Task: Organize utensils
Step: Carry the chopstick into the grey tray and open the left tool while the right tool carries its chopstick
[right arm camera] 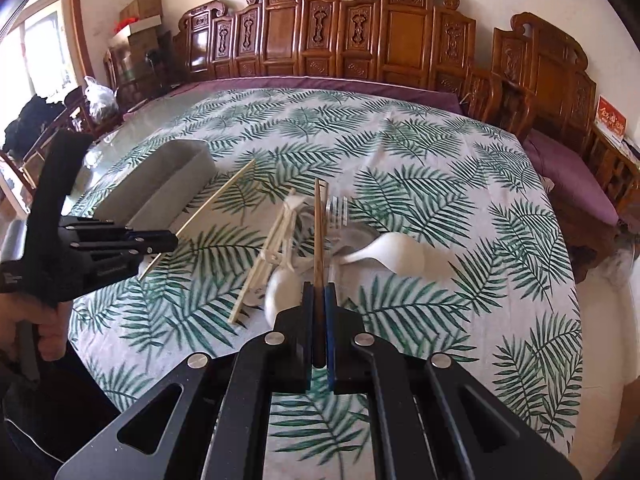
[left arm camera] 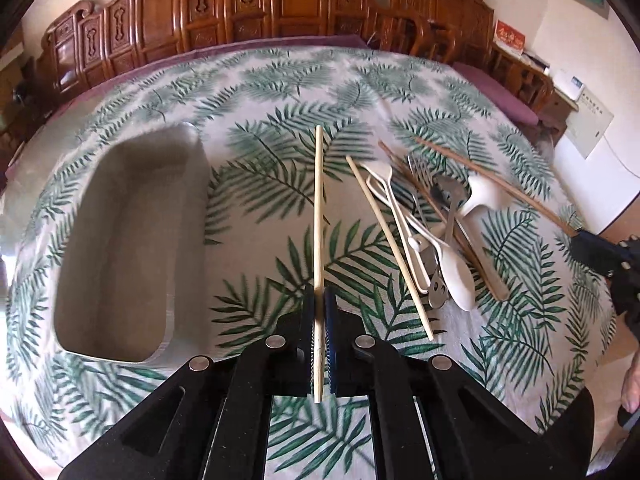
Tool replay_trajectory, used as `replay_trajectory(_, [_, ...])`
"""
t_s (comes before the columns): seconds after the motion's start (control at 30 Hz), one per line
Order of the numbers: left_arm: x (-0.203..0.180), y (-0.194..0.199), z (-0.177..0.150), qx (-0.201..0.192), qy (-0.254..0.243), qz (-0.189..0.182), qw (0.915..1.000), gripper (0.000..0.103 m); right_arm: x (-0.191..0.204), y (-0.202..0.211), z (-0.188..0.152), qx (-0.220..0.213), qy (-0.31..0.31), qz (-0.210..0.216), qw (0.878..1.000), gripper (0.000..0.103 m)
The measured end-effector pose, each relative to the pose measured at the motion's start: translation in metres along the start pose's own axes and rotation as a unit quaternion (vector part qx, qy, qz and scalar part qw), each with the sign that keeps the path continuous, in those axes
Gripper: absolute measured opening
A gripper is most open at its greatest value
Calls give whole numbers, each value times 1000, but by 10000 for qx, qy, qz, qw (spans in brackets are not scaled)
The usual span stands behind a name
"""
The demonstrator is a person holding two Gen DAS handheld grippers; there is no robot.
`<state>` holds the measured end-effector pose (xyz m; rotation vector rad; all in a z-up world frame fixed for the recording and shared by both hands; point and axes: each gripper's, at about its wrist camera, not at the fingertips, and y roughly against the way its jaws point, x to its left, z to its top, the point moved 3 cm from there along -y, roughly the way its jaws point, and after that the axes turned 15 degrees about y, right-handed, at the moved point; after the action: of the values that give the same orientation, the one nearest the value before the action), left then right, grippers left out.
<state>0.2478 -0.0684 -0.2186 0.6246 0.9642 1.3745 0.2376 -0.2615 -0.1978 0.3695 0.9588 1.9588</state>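
A: Utensils — status check. Grey bin [left arm camera: 120,240] looks empty in the left wrist view; nothing sorted into it yet, as far as I can see. So I judge the task barely begun.

B: What's left on the cloth?

A: A tangled pile [left arm camera: 432,232] to the right of the bin: white plastic spoons, a clear fork, metal pieces, one pale chopstick [left arm camera: 390,248] lying at the pile's left edge, and a dark chopstick under the heap. All of that is still to be moved.

B: And in hand?

A: Two items. Left gripper [left arm camera: 319,344] is clamped on a light bamboo chopstick [left arm camera: 318,208]; the stick runs straight out from between the pads, over the tablecloth [left arm camera: 280,80], between the bin and the pile, touching neither.

B: Right side?

A: Right gripper [right arm camera: 319,320] is closed on a dark brown chopstick [right arm camera: 318,232], which points forward above the pile. In the left view the same stick slants over the heap's far side.

B: Distance to bin?

A: Left stick is near the bin's right wall; right stick is well apart from it, with the pile between.
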Motion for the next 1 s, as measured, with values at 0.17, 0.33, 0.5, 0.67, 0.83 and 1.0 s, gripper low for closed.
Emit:
replay_trajectory(0.17, [18, 20, 8, -85, 26, -55, 9999, 4, 21, 0, 14, -87, 47, 77, 9999, 6])
replay_trajectory(0.33, [42, 34, 18, -172, 82, -24, 9998, 4, 45, -3, 31, -155, 146, 164, 9996, 6])
replay_trajectory(0.5, [70, 41, 28, -160, 201, -7, 9997, 4, 64, -6, 47, -196, 237, 259, 9992, 6])
replay_trajectory(0.67, [94, 39, 31, -75, 263, 127, 9995, 4, 81, -13, 60, -190, 322, 330, 9988, 6])
replay_trajectory(0.83, [115, 31, 35, 97, 270, 219, 9993, 4, 92, -19, 69, -181, 381, 389, 9984, 6])
replay_trajectory(1.0, [131, 17, 42, 341, 331, 196, 9987, 4, 100, -23, 75, -167, 416, 425, 9981, 6])
